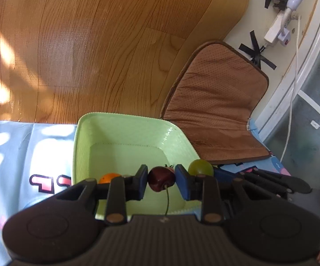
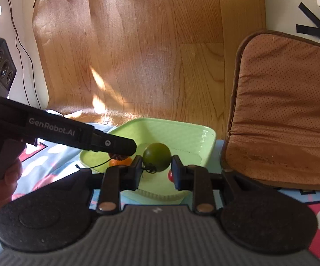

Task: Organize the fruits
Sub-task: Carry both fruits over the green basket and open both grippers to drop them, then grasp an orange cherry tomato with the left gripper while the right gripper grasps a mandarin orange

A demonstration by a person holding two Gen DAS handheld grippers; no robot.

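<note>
The right claw clamps a round green fruit above a light green tray holding an orange fruit, while the left claw reaches over the tray's left side beside a brown cushion.

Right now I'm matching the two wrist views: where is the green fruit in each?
Left wrist: green fruit right of centre, just beyond the left gripper's right jaw.
Right wrist: green fruit at centre, between the right gripper's jaws.
Shared landmark: green tray.
</note>
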